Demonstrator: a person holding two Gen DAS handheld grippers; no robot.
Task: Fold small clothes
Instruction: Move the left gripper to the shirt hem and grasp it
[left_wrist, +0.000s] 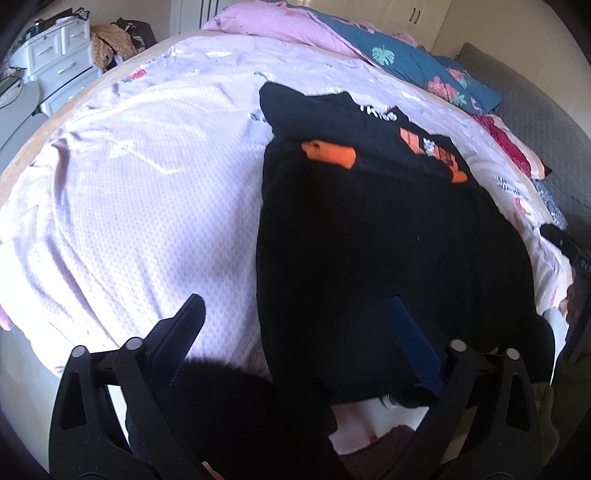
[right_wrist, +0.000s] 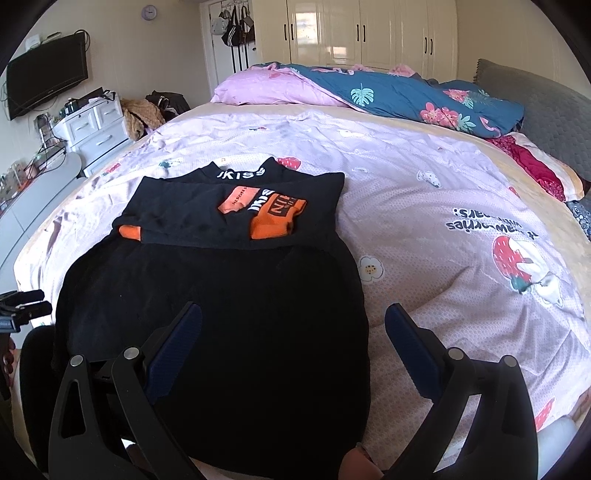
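Note:
A black garment (right_wrist: 229, 306) with orange patches and white lettering lies flat on the bed, its sleeves folded in over the chest and its collar at the far end. It also shows in the left wrist view (left_wrist: 373, 236). My left gripper (left_wrist: 295, 314) is open and empty over the garment's near left edge, one finger over the bedspread and one over the cloth. My right gripper (right_wrist: 293, 321) is open and empty over the garment's near right edge. The left gripper also shows at the left edge of the right wrist view (right_wrist: 22, 306).
The bed is covered by a pale pink bedspread (right_wrist: 424, 206) with strawberry prints. A rolled blue floral quilt (right_wrist: 406, 96) and pink pillow (right_wrist: 266, 88) lie at the far side. White drawers (right_wrist: 96, 129), a wall TV (right_wrist: 48, 81) and wardrobes (right_wrist: 369, 33) stand beyond.

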